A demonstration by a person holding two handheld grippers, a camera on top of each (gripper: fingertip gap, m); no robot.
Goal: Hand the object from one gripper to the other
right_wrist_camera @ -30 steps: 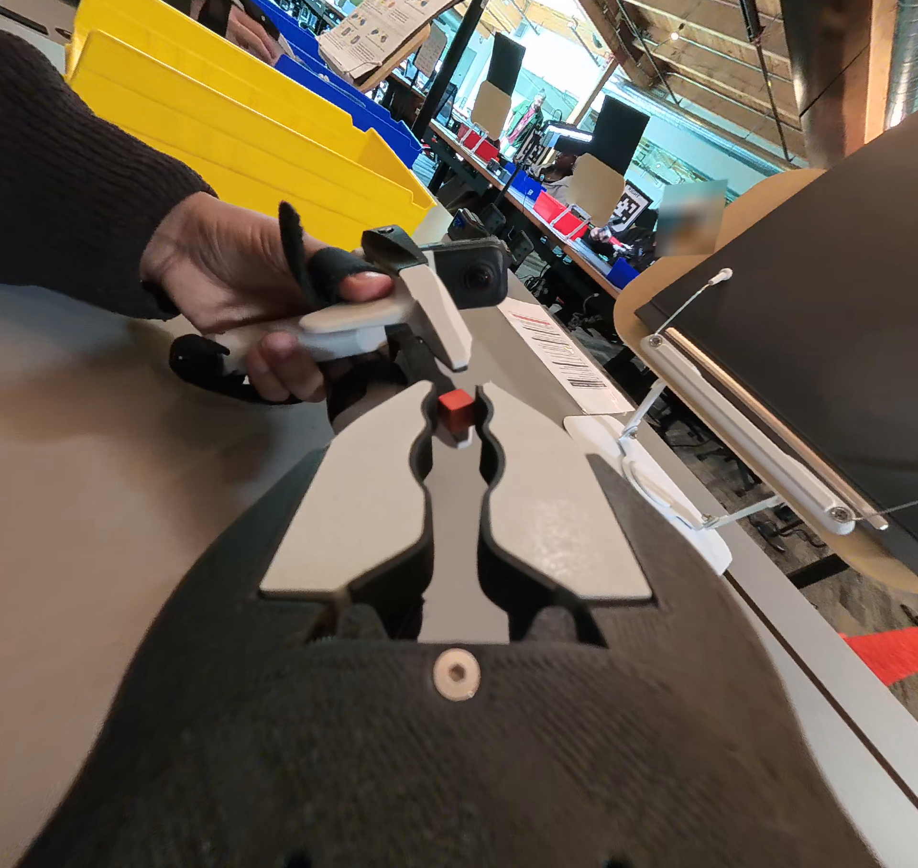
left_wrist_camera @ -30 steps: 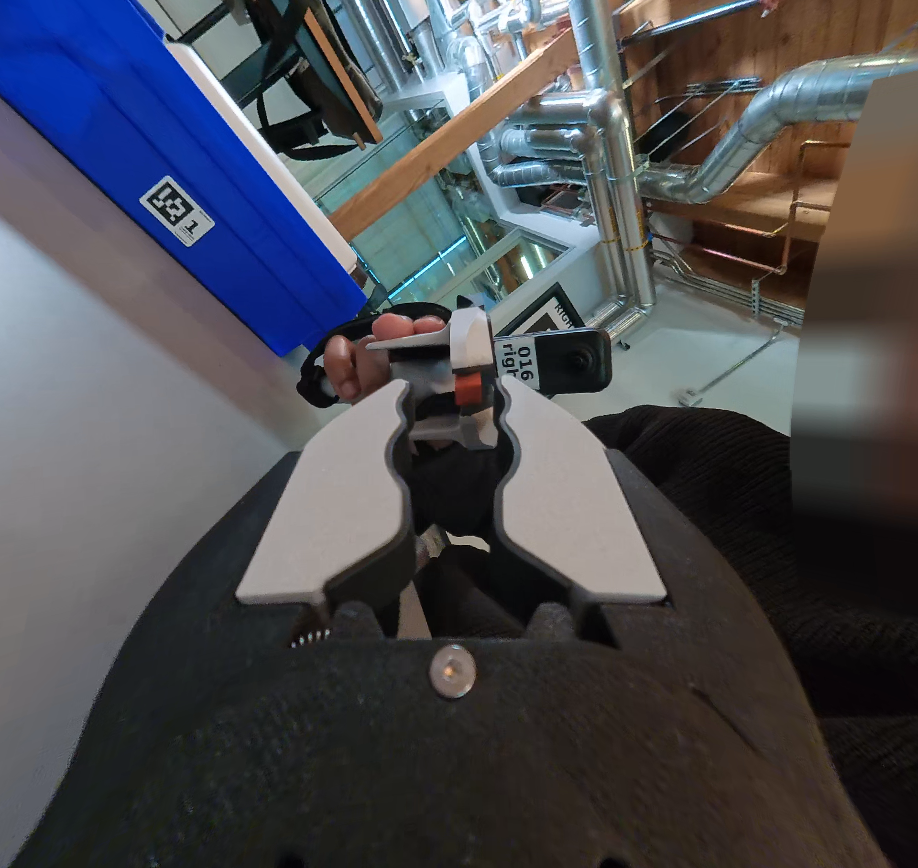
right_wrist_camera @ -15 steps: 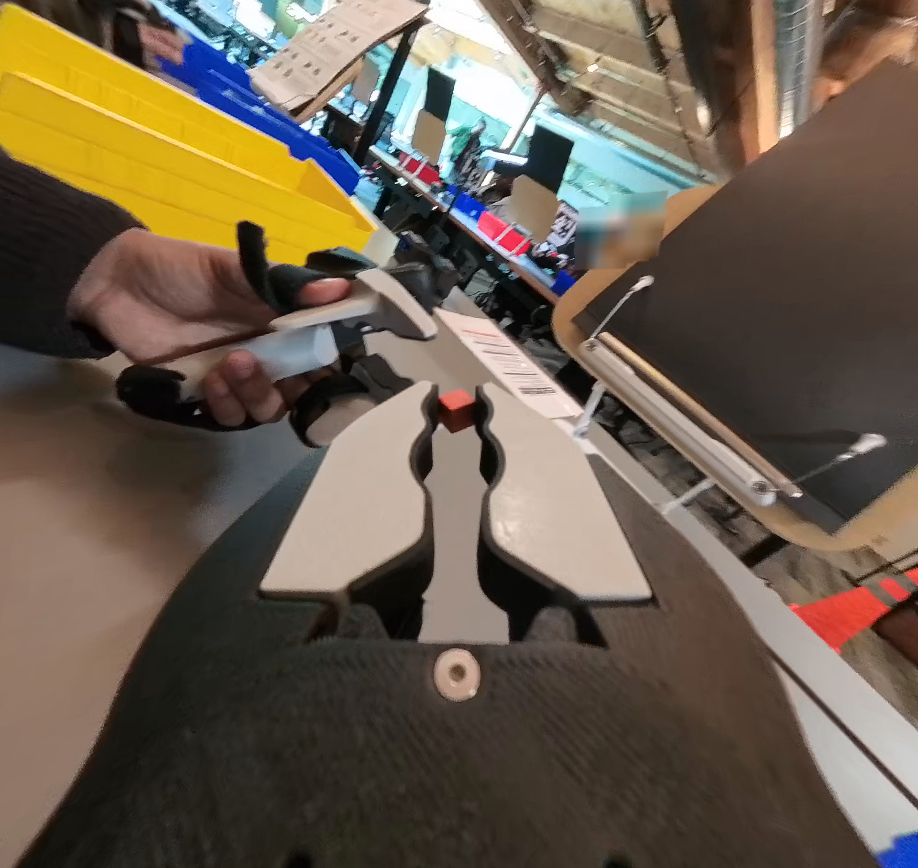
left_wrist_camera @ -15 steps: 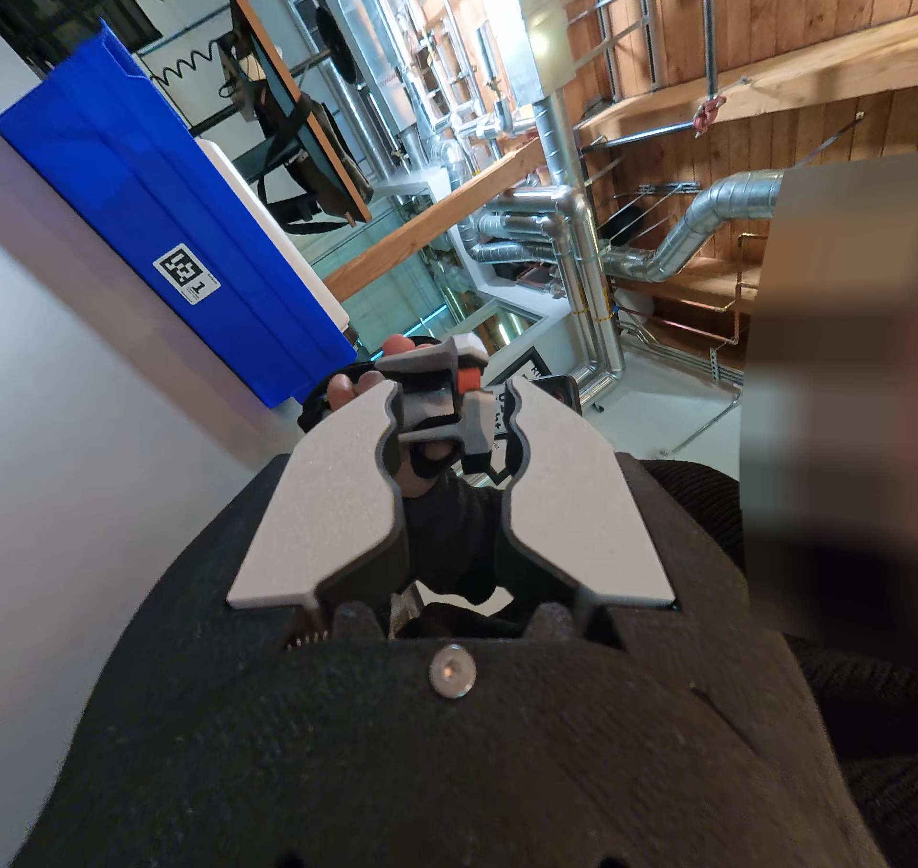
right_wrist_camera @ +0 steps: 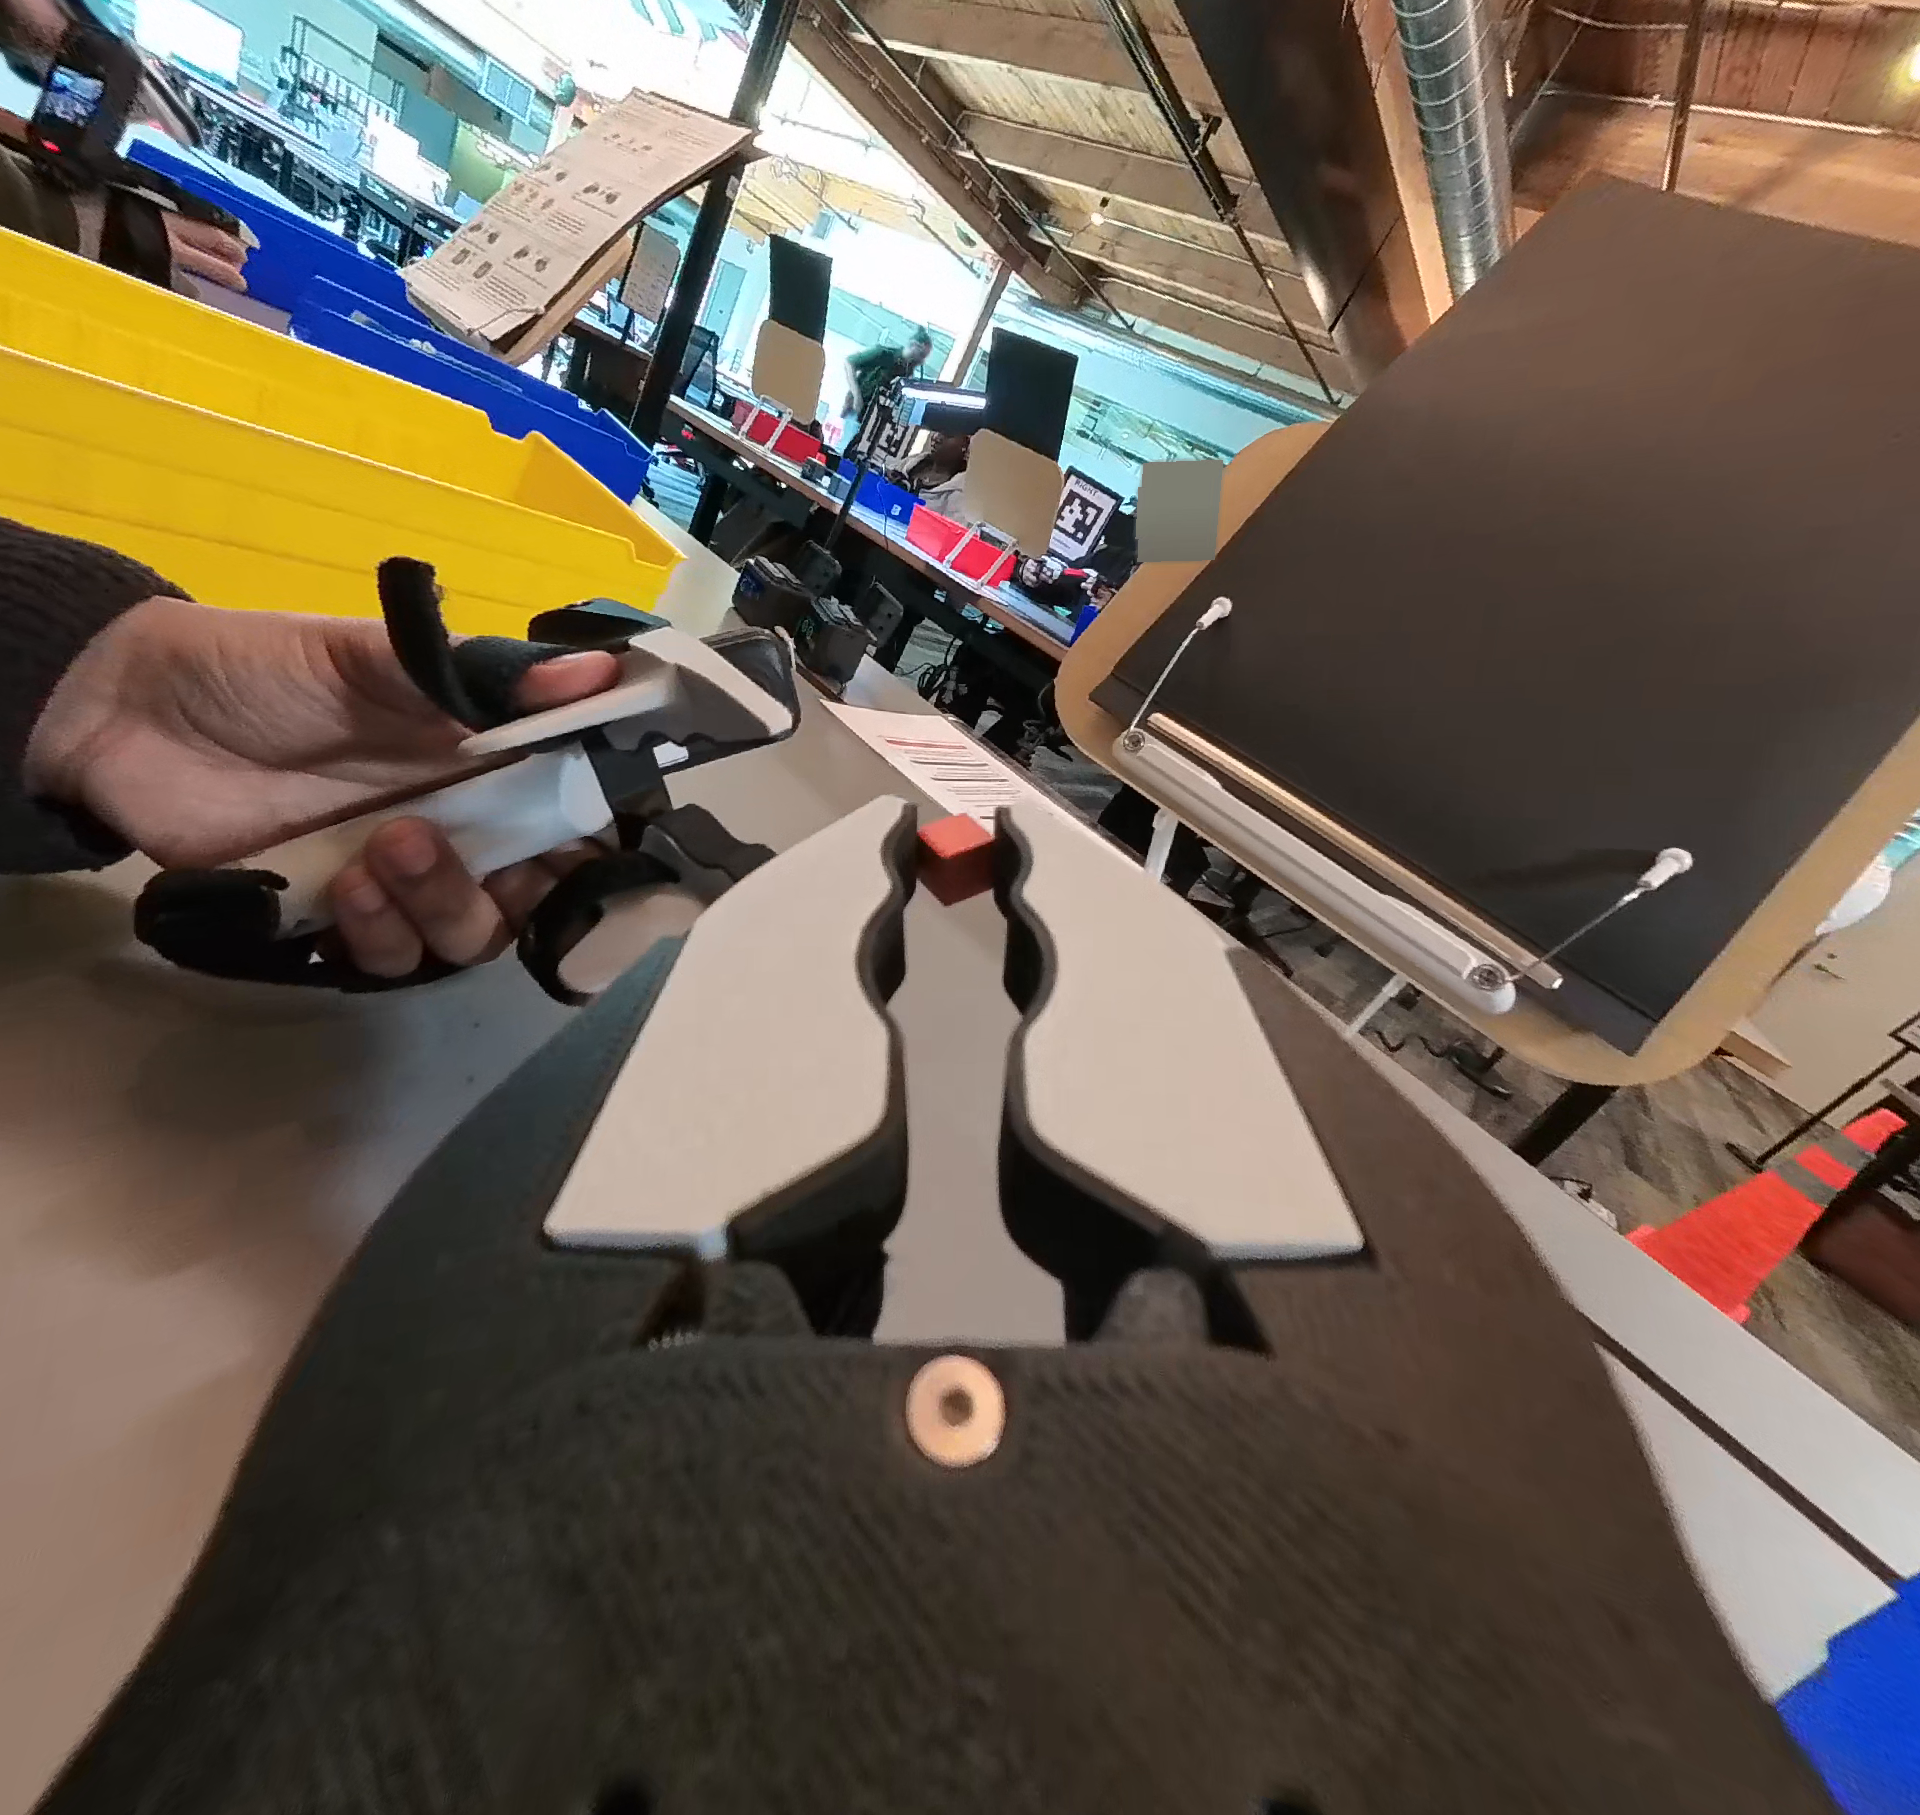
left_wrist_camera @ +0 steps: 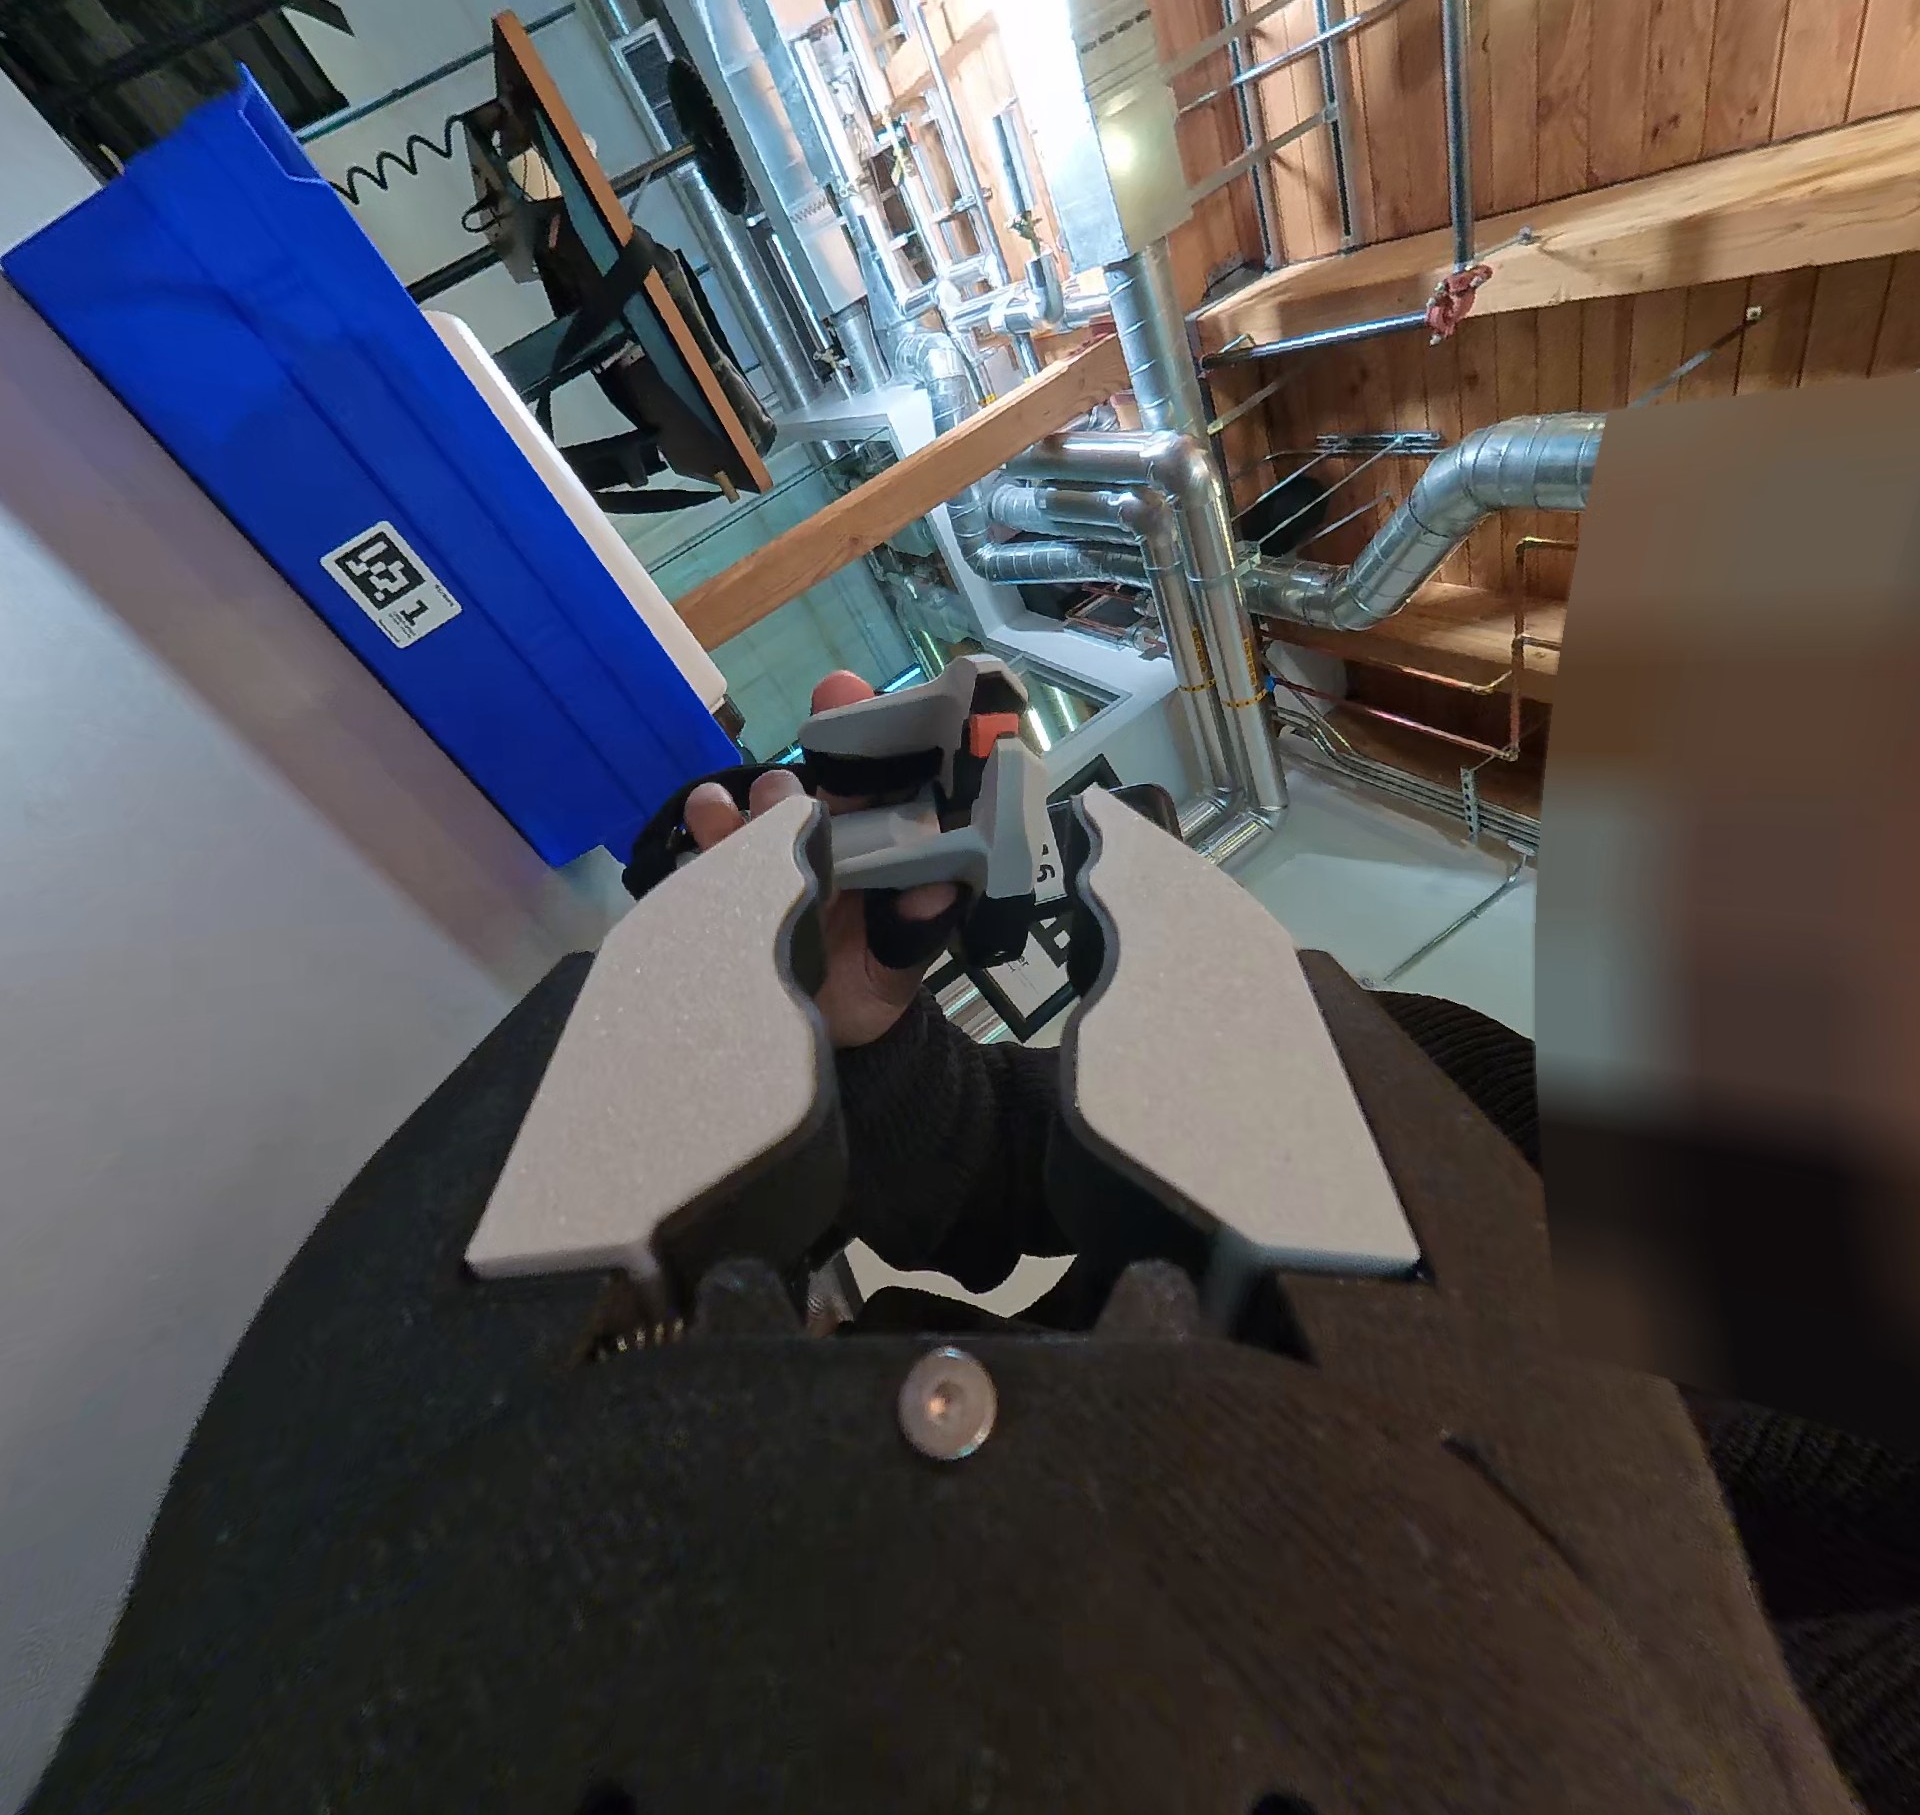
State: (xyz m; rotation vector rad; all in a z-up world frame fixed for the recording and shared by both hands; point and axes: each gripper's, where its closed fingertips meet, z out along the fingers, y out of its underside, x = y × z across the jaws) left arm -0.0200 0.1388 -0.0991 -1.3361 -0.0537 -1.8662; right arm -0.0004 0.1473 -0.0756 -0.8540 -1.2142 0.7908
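The right gripper (right_wrist_camera: 954,830) is pinching a small red block (right_wrist_camera: 954,859) between its two tips. The block is sitting right at the very front of the grey fingers (right_wrist_camera: 769,1027), so only a little bit of it is being squeezed. In the left wrist view the same block (left_wrist_camera: 985,732) is showing as a tiny orange-red spot in that gripper far ahead.

The left gripper (left_wrist_camera: 940,830) is standing wide apart with nothing in it. Its fingers (left_wrist_camera: 675,1059) are waiting on each side of the gap. In the right wrist view it (right_wrist_camera: 727,695) is off to the left of the block and a bit higher, not touching it.

I think the block has not been passed over yet. To do this step well, the empty gripper should be coming in slowly and straight, so the block ends up in the middle of its gap. It should be grabbing a side of the block that is sticking out. The holding gripper should let go only after the other one is squeezing tight. The block is small, so it could slip and fall on the table (right_wrist_camera: 156,1194).

A blue bin (left_wrist_camera: 343,477) is wearing a white sticker (left_wrist_camera: 390,581) with a black square pattern. A paper sheet with lines (right_wrist_camera: 935,757) is lying on the table past the block.
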